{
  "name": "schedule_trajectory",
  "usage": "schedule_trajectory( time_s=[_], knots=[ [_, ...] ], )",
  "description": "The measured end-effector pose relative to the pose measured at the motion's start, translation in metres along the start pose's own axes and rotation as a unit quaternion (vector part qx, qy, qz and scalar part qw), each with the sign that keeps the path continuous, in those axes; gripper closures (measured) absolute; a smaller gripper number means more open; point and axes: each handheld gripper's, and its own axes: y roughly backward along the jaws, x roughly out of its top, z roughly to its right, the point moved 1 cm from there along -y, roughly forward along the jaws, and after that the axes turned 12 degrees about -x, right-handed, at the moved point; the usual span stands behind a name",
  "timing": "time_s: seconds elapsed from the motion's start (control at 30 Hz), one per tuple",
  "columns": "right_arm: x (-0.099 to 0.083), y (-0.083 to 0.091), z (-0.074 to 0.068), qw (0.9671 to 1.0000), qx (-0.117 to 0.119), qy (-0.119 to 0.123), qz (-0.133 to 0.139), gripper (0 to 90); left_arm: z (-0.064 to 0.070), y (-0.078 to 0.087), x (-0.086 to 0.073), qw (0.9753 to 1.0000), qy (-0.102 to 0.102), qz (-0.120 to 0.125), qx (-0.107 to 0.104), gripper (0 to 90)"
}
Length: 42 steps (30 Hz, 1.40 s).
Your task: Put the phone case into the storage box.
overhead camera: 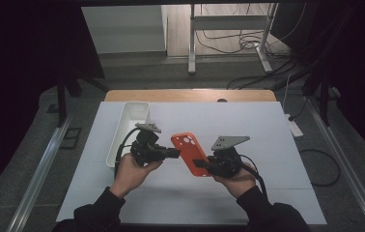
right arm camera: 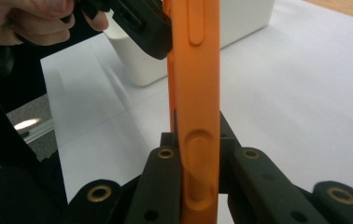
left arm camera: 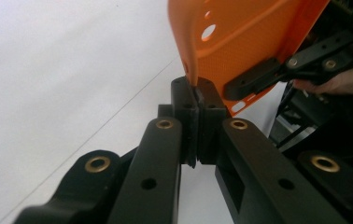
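Orange phone case (overhead camera: 189, 153): held above the white table (overhead camera: 267, 130), near the white bin (overhead camera: 128, 130). Clamped by left gripper (left arm camera: 196, 95) on its edge, by right gripper (right arm camera: 197, 140) across its side. Judged light, flexible, slippery; best gripped at rims.

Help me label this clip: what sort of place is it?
Probably a lab recording setup: a white-covered table ringed by black curtains, with loose cables on the floor behind.
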Motion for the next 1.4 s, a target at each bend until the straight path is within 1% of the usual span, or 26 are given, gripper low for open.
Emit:
schedule_trajectory(
  time_s=[0.07,0.1,0.13,0.17,0.27,0.4,0.53,0.6,0.73,0.8,0.83,0.93,1.07,1.1,1.2,1.27,1.33,1.37,1.4],
  knots=[
    [-0.001,-0.001,0.0,1.0,-0.004,0.004,-0.005,83.9,-0.001,0.0,0.0,0.9999,0.012,0.003,-0.006,89.0],
    [-0.001,-0.001,0.0,1.0,-0.004,0.005,-0.006,83.7,-0.002,0.0,0.0,0.9997,0.019,0.007,-0.014,89.0],
    [-0.001,-0.001,0.0,1.0,-0.004,0.005,-0.006,83.7,-0.002,0.0,0.0,0.9997,0.019,0.007,-0.014,89.1],
    [-0.001,-0.002,-0.001,0.9999,-0.006,0.006,-0.009,83.3,-0.002,0.0,0.0,0.9994,0.025,0.013,-0.021,89.1],
    [-0.001,-0.003,-0.003,0.9999,-0.007,0.01,-0.009,80.7,-0.002,0.001,0.001,0.9987,0.036,0.022,-0.029,89.2],
    [-0.001,-0.004,-0.005,0.9998,-0.007,0.015,-0.009,76.8,0.0,-0.001,0.001,0.9985,0.043,0.023,-0.027,89.2],
    [0.0,-0.005,-0.008,0.9995,-0.01,0.028,-0.006,66.9,0.0,-0.003,0.001,0.9983,0.048,0.021,-0.024,89.2],
    [0.0,-0.006,-0.011,0.9992,-0.009,0.037,-0.008,60.9,0.0,-0.004,0.001,0.9986,0.046,0.018,-0.019,89.2],
    [0.0,-0.009,-0.013,0.9985,-0.022,0.049,-0.011,48.0,-0.001,-0.003,0.001,0.9988,0.044,0.016,-0.009,89.1],
    [0.0,-0.01,-0.013,0.9986,-0.024,0.045,-0.016,38.4,-0.002,-0.002,0.0,0.9988,0.045,0.018,-0.004,89.1],
    [0.001,-0.011,-0.013,0.9987,-0.024,0.04,-0.018,35.4,-0.002,-0.002,0.0,0.9988,0.045,0.018,-0.003,89.1],
    [0.001,-0.011,-0.012,0.9988,-0.023,0.034,-0.027,29.2,-0.003,-0.001,0.0,0.999,0.041,0.017,0.001,89.1],
    [-0.001,-0.01,-0.012,0.9978,-0.041,0.043,-0.03,21.0,-0.002,0.0,0.0,0.9992,0.038,0.015,0.004,89.1],
    [-0.001,-0.01,-0.012,0.9978,-0.041,0.043,-0.03,21.0,-0.003,0.001,0.0,0.9992,0.037,0.015,0.006,89.1],
    [-0.002,-0.008,-0.012,0.9977,-0.044,0.042,-0.03,15.6,-0.003,0.003,0.0,0.9992,0.036,0.017,0.01,89.1],
    [-0.003,-0.007,-0.012,0.998,-0.043,0.038,-0.029,12.2,-0.004,0.004,0.0,0.9992,0.035,0.017,0.012,89.1],
    [-0.004,-0.006,-0.011,0.9978,-0.045,0.038,-0.03,7.2,-0.005,0.005,0.0,0.9992,0.034,0.015,0.017,89.1],
    [-0.004,-0.006,-0.011,0.9978,-0.045,0.038,-0.03,7.2,-0.005,0.005,0.0,0.9992,0.034,0.015,0.017,89.1],
    [-0.006,-0.005,-0.011,0.9972,-0.052,0.038,-0.039,4.3,-0.006,0.005,0.0,0.9992,0.033,0.014,0.019,89.1]
  ],
)
